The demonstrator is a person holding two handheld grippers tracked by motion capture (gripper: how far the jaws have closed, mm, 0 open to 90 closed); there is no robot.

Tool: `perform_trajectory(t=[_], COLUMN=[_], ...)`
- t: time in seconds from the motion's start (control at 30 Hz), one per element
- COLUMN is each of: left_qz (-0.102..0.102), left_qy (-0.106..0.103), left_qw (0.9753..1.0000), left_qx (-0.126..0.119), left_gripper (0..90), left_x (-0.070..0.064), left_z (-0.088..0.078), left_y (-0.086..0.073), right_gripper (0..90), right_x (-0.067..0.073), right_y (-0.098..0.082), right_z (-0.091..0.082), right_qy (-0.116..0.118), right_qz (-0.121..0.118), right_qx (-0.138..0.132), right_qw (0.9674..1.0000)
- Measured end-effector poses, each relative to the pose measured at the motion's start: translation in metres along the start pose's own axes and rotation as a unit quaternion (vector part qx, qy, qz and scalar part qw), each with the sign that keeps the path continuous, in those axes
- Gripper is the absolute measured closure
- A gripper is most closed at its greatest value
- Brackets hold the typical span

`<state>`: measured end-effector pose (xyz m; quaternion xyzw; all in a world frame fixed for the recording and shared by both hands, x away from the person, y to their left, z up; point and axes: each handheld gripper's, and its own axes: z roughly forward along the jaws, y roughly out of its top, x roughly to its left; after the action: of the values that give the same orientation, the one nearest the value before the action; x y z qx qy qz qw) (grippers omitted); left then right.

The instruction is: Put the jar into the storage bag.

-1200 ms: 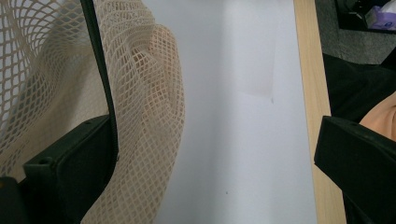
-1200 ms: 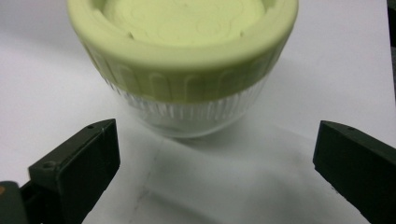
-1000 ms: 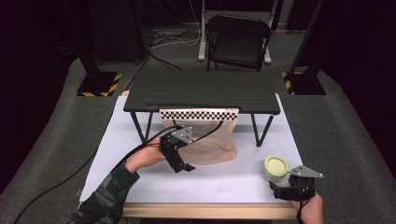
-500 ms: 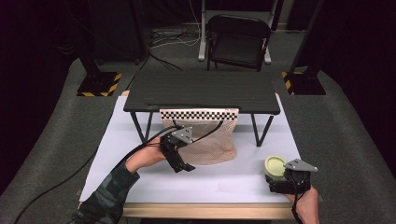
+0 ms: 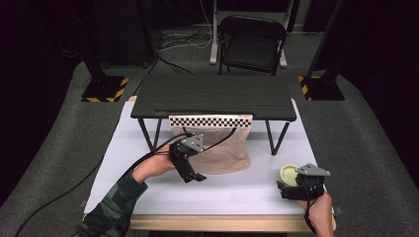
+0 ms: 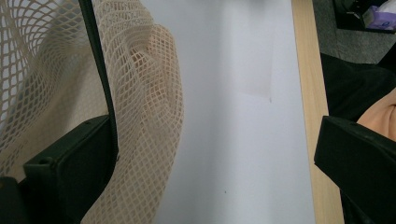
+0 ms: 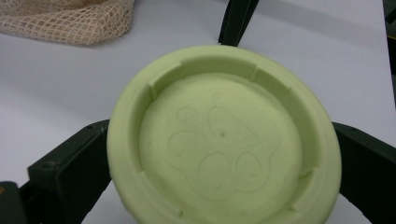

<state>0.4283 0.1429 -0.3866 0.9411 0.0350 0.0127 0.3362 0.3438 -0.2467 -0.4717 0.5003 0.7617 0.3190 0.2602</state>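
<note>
A pale green round lid (image 7: 224, 140) with a paw print moulded inside lies on the white sheet near the front right, also visible in the high view (image 5: 288, 173). My right gripper (image 7: 219, 144) is open, one jaw at each side of the lid's rim; from above it (image 5: 292, 188) sits just behind the lid. A beige mesh bag (image 5: 220, 148) hangs from the small black table. My left gripper (image 5: 192, 174) is at the bag's left side and open (image 6: 208, 135). Mesh (image 6: 140, 107) and a black cord (image 6: 99, 70) drape against its left jaw.
The low black table (image 5: 217, 96) stands mid-sheet on thin legs, one leg (image 7: 236, 18) just beyond the lid. A checkered strip (image 5: 210, 120) runs along its front. The white sheet (image 5: 237, 195) ends at a wooden edge (image 6: 310, 116). A chair (image 5: 252, 39) stands far behind.
My right gripper has slid left and forward up to the green lid, so its jaws now flank it. The left gripper and the bag have stayed put.
</note>
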Motion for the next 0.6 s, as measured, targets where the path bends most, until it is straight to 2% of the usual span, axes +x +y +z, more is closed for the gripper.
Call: perform_trajectory(t=[0.6], left_qz=[0.001], left_qy=[0.001], left_qw=[1.0000], left_qx=[0.002], left_gripper=[0.0], left_x=[-0.0004], left_z=[-0.0002], left_y=[-0.0001], right_gripper=[1.6], right_x=[0.0013], right_y=[-0.0018], right_z=[0.0088], right_qy=[-0.009], right_qz=[0.004], right_qx=[0.009], right_qw=[0.9999])
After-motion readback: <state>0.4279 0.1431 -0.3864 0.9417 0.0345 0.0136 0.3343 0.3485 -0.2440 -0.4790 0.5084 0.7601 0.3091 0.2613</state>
